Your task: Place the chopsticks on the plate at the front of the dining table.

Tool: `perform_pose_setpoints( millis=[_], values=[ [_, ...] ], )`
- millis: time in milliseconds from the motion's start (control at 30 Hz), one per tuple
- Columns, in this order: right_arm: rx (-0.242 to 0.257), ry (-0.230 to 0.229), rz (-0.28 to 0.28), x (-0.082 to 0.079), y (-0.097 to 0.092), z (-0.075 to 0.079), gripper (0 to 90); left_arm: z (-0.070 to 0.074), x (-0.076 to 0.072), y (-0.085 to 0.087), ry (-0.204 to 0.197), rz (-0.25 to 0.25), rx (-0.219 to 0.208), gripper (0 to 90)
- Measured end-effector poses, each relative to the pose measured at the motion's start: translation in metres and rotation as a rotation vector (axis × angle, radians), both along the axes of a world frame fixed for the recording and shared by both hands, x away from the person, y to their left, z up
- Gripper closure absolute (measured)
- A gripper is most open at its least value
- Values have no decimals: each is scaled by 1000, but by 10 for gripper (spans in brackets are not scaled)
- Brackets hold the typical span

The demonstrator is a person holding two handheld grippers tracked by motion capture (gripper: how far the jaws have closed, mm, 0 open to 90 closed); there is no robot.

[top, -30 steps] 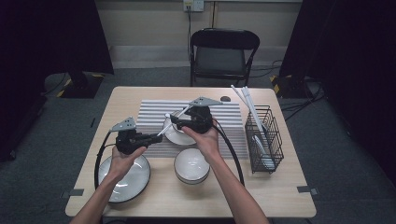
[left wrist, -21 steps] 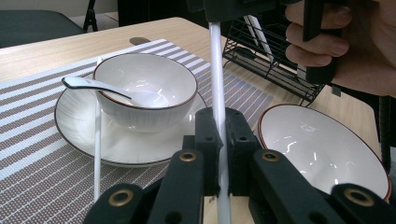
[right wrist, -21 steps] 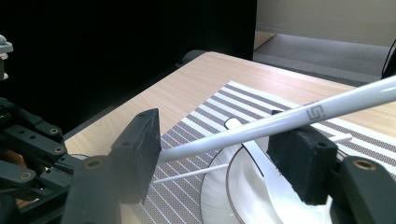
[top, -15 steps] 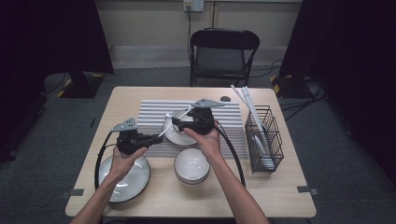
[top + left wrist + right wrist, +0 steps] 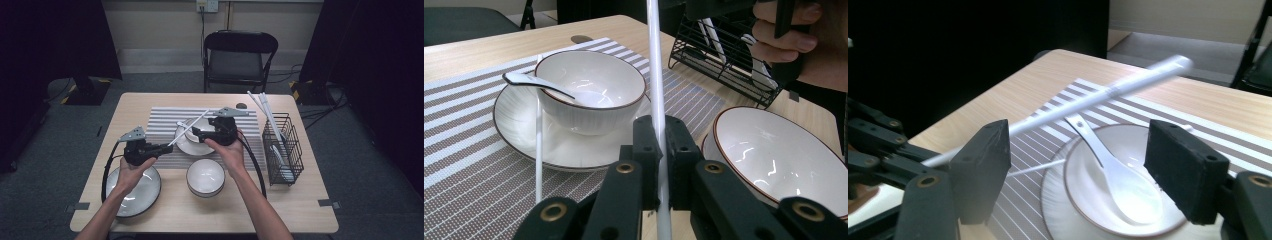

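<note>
Left gripper (image 5: 159,148) clamps one white chopstick (image 5: 189,128), slanting over the spoon bowl (image 5: 196,134). Right gripper (image 5: 196,134) hovers above that bowl, jaws just widened, empty. Likely place-setting step; next, lay the chopstick beside the bowl.

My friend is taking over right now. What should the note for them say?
Left tongs: shut on one white chopstick, held slanting above the striped mat.
Right tongs: open, jaws have just been widening, nothing between them, above the small bowl.
Done: spoon lies in that bowl, which sits on the plate; second chopstick leans on the plate.
Left: set down the held chopstick.
</note>
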State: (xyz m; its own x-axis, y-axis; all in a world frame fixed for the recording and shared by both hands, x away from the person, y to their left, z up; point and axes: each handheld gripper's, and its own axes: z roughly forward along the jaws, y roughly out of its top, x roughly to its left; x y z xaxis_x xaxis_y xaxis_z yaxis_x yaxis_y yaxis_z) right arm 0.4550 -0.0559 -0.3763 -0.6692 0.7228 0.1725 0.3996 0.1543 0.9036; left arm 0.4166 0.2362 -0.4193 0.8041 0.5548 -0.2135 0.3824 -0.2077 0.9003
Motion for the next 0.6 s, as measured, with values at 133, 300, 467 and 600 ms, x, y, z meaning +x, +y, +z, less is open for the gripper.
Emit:
perform_pose_setpoints(
  millis=[133, 300, 467, 600],
  values=[
    [-8, 2, -25, -1, -10, -3, 267, -2, 1, 2, 2, 11, 4, 859],
    [-24, 25, -29, -3, -20, -8, 318, -3, 1, 4, -1, 23, 5, 859],
    [-40, 25, -55, -6, -29, -14, 309, -3, 2, 6, 1, 25, 11, 860],
    [-58, 43, -73, -7, -37, -20, 300, -3, 2, 6, 5, 30, 6, 859]
  ],
)
